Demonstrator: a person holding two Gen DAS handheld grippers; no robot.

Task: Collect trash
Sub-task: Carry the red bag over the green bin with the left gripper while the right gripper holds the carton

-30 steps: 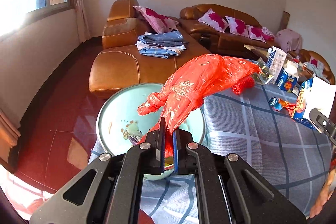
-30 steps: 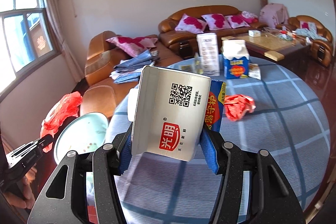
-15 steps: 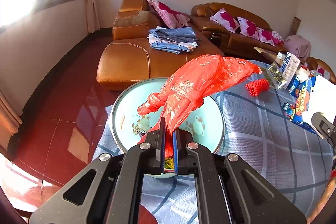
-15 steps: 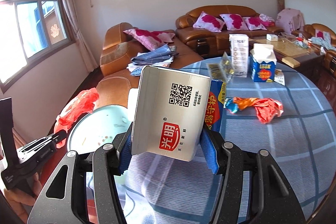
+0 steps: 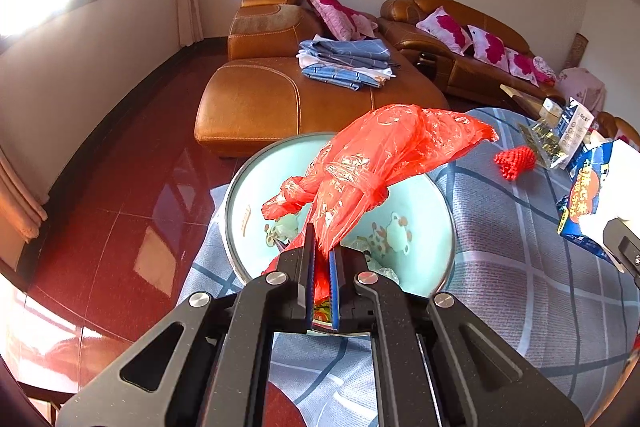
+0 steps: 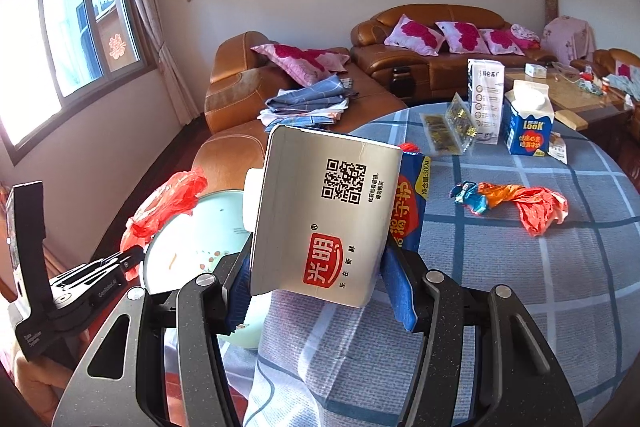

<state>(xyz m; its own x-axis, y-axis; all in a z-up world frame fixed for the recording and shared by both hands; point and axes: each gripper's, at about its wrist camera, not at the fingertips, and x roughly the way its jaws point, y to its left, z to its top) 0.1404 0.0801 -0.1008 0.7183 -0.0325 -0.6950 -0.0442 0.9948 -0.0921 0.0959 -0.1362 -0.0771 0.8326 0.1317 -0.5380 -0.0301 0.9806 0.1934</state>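
Note:
My left gripper (image 5: 321,259) is shut on a red plastic bag (image 5: 372,163) and holds it above a pale green basin (image 5: 248,187) at the table's edge. The bag (image 6: 168,203) and basin (image 6: 188,227) also show in the right wrist view. My right gripper (image 6: 320,291) is shut on a silver milk carton (image 6: 324,215) with a QR code and red logo, held upright over the table beside the basin. A blue snack packet (image 6: 408,207) sits just behind the carton.
The round table has a blue checked cloth (image 6: 520,287). On it lie a crumpled red and orange wrapper (image 6: 520,199), a blue milk carton (image 6: 528,123), a white box (image 6: 484,99), a clear packet (image 6: 452,127) and a red mesh (image 5: 516,161). A brown sofa (image 5: 280,95) stands behind.
Both grippers have moved left, towards the basin. The basin looks larger and more central in the left view. Both grips are unchanged.

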